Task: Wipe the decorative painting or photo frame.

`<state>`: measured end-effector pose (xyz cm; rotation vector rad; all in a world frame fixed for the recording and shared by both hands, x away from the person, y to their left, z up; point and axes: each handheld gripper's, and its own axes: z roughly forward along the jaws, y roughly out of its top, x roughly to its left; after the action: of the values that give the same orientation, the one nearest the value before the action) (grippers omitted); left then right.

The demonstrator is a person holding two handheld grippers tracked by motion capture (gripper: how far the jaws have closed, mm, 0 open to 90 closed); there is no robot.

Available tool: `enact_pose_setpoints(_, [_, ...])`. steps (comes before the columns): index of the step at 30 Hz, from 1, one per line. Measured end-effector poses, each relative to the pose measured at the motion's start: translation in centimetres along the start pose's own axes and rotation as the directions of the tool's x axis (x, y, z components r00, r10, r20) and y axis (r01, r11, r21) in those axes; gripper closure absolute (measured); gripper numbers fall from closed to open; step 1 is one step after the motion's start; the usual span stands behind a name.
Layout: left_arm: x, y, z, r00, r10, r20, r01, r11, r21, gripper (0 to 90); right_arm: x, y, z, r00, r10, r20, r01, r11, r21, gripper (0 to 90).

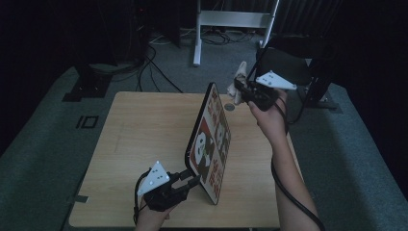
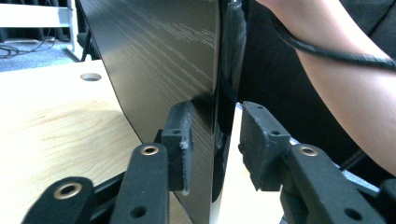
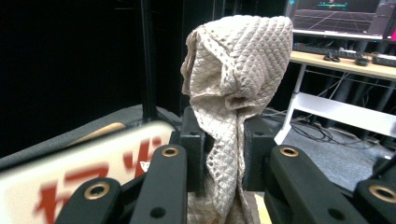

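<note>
A flat board with a black back and a red-and-white panda print stands on its long edge across the wooden table, leaning slightly. At its near end my left gripper has the board between its jaws. One pad touches the black back, and a thin gap shows at the other pad, so it is open. Beyond the far end my right gripper is shut on a beige quilted cloth. The cloth bunches up above the right gripper's jaws. The board's printed face is blurred below.
A round hole is in the table near the far edge, behind the board. A black chair stands at the back right and a white desk frame at the back. Cables lie on the grey floor. The table's left half is bare wood.
</note>
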<state>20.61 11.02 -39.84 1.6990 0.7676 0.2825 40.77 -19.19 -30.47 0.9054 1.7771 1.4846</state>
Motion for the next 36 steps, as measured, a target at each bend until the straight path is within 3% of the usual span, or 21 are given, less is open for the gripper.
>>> enact_pose_setpoints(10, [-0.1,-0.1,1.2,0.9991,-0.005,-0.042,0.005,1.0000,-0.003,61.0,1.6,-4.1,-5.3,0.9995,0.002,-0.031,-0.003,1.000,-0.024,74.8])
enact_pose_setpoints(16, [-0.3,-0.3,1.5,0.9978,0.003,-0.066,-0.004,0.9999,-0.010,61.1,2.6,-5.9,-7.5,0.9991,0.013,-0.040,-0.014,0.999,-0.037,74.8])
enact_pose_setpoints(25, [-0.5,-0.4,1.6,0.9956,0.023,-0.091,-0.025,0.9995,-0.018,61.6,4.0,-9.4,-9.0,0.9978,0.032,-0.059,-0.032,0.999,0.004,74.7])
enact_pose_setpoints(31, [-0.3,-0.4,1.3,0.9946,0.024,-0.101,-0.026,0.9995,-0.018,63.3,4.3,-11.4,-9.5,0.9975,0.051,-0.049,-0.049,0.998,0.036,74.7])
enact_pose_setpoints(36, [0.1,-0.5,0.7,0.9893,0.016,-0.145,-0.021,0.9992,-0.034,68.1,4.3,-12.9,-9.7,0.9970,0.065,-0.042,-0.062,0.996,0.068,74.7])
